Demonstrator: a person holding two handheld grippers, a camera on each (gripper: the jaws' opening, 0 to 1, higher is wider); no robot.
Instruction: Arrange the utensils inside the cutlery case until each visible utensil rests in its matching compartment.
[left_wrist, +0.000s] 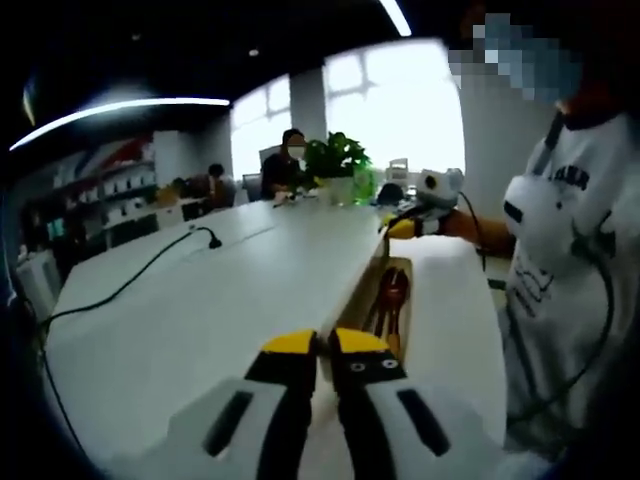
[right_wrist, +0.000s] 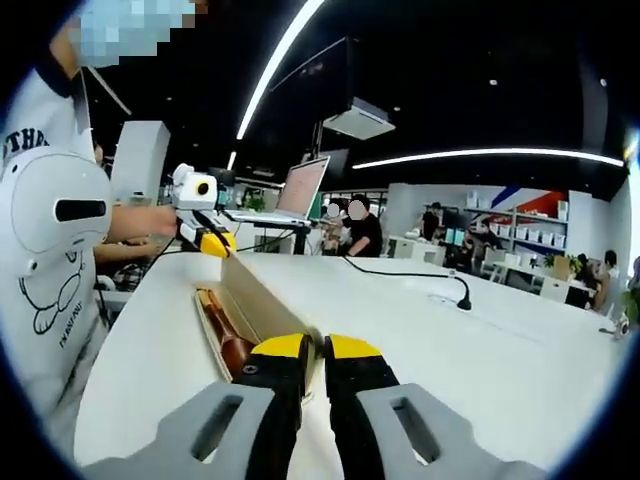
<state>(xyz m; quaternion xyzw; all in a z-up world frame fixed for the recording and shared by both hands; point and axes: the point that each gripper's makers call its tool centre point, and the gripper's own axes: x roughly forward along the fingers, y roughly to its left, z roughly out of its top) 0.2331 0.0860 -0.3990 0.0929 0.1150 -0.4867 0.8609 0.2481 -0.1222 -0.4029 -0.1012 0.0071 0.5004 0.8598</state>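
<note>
Left hand-held gripper (left_wrist: 325, 342) nearly closed on the near end wall of the wooden cutlery case (left_wrist: 372, 288); right hand-held gripper (right_wrist: 305, 347) likewise pinching the opposite end (right_wrist: 258, 300). Case lying lengthwise on the white desk (left_wrist: 230, 290) between both, close to the person's edge. Dark reddish-brown wooden utensils (left_wrist: 393, 300) inside one long compartment; exact kinds unclear. Black cable (left_wrist: 150, 265) trailing across the desk, well apart.

- I'm working in an open-plan office: a long white table (left_wrist: 230, 290) is stretching ahead.
- People are sitting at desks (right_wrist: 430, 247), near a laptop (right_wrist: 292, 195).
- Shelves (right_wrist: 525, 230) and a plant (left_wrist: 337, 160) are standing behind; strip lights (right_wrist: 490, 155) are glowing overhead.
</note>
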